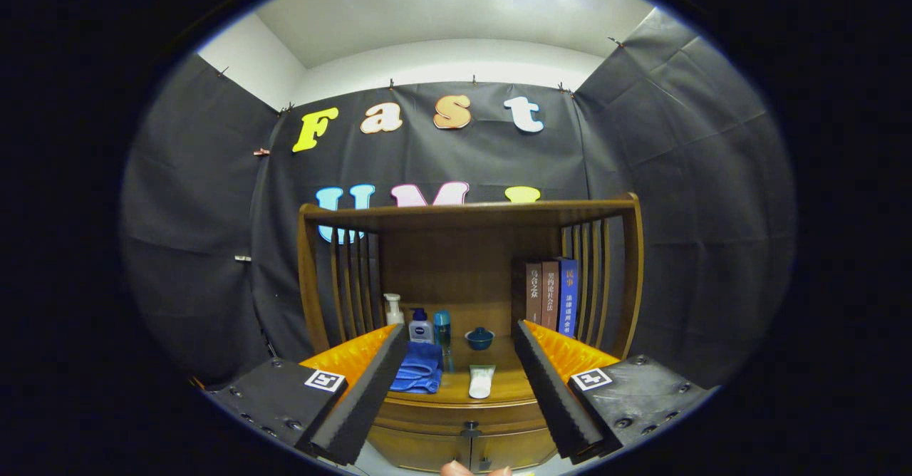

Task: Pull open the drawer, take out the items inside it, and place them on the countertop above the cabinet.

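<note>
A wooden cabinet (467, 248) with slatted sides stands ahead against the booth wall. Below its countertop (506, 387) runs the drawer front (456, 419), closed, with a small dark knob (470, 430) at its middle. My gripper (456, 390) is open, fingers spread wide with nothing between them, held back from the cabinet with the knob seen low between the fingertips. On the countertop lie a folded blue cloth (419, 369) and a white tube (481, 381). The drawer's inside is hidden.
At the back of the countertop stand a pump bottle (392, 310), a blue-capped bottle (420, 326), a slim teal bottle (442, 328) and a small blue lidded bowl (479, 338). Three books (552, 296) stand upright at the right. A fingertip (456, 469) shows below the drawer.
</note>
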Motion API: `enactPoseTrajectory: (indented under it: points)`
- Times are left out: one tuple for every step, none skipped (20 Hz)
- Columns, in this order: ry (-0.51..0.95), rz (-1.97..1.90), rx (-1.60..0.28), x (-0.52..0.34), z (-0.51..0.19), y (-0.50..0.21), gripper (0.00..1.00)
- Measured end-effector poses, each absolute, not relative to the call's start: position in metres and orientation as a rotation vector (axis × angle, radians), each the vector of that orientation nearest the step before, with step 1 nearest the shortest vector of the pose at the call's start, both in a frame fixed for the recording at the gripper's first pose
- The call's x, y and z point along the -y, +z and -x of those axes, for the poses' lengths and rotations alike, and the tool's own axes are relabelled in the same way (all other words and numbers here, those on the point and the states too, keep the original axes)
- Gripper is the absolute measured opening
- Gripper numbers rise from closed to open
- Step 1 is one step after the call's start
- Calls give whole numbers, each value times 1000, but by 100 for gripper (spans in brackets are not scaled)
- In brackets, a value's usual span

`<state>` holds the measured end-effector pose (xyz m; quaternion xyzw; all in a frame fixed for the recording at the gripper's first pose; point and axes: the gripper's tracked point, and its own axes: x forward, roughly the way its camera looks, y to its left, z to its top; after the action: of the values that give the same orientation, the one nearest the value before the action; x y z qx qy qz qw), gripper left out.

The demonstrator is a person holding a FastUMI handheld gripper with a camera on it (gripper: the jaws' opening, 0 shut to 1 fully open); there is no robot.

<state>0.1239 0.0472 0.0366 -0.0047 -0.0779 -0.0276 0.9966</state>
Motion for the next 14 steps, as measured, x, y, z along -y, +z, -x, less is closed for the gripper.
enactPoseTrajectory:
  points:
    - [-56,6,162,-47,-119,44,99]
    - [-62,3,168,-46,-115,51,99]
    - [-66,1,182,-47,-110,60,99]
    - [-68,-2,195,-48,-105,67,99]
    - [-69,-3,203,-48,-102,71,99]
    - [-72,-5,201,-48,-100,74,99]
    - [-67,-6,194,-49,-99,73,99]
    - [-64,-4,188,-51,-99,73,99]
    - [-61,-5,181,-51,-99,72,99]
    - [-59,-4,179,-52,-98,71,100]
    - [-61,-2,179,-53,-98,70,100]
    - [-61,1,178,-53,-99,69,100]
    - [-65,-1,180,-53,-99,68,99]
    - [-61,-6,184,-54,-98,69,99]
